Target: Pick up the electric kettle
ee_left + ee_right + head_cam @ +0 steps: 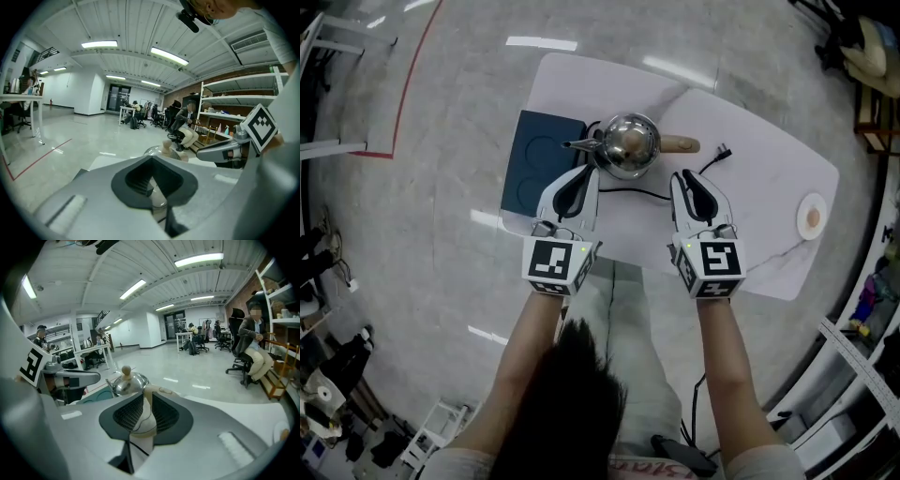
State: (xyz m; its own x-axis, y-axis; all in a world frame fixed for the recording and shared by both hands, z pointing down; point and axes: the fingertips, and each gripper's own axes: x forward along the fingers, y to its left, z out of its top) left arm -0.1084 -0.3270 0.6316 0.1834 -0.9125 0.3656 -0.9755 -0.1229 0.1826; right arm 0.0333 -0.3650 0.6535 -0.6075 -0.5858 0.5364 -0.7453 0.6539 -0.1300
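A shiny steel electric kettle (628, 145) stands on the white table (750, 187), its spout pointing left and its wooden handle (680, 144) pointing right. My left gripper (583, 176) hovers just in front of the kettle's left side, shut with nothing in it. In the left gripper view, the kettle's dome (154, 150) shows just over the left gripper (152, 164). My right gripper (686, 178) is a little in front of the handle, also shut and empty. In the right gripper view, the kettle (126, 383) and its handle (154, 392) lie beyond the right gripper (143, 401).
A dark blue base tray (539, 159) lies left of the kettle. A black cord (647, 193) runs between the grippers to a plug (722, 152). A small round dish (811, 217) sits near the table's right edge. People sit on office chairs in the background.
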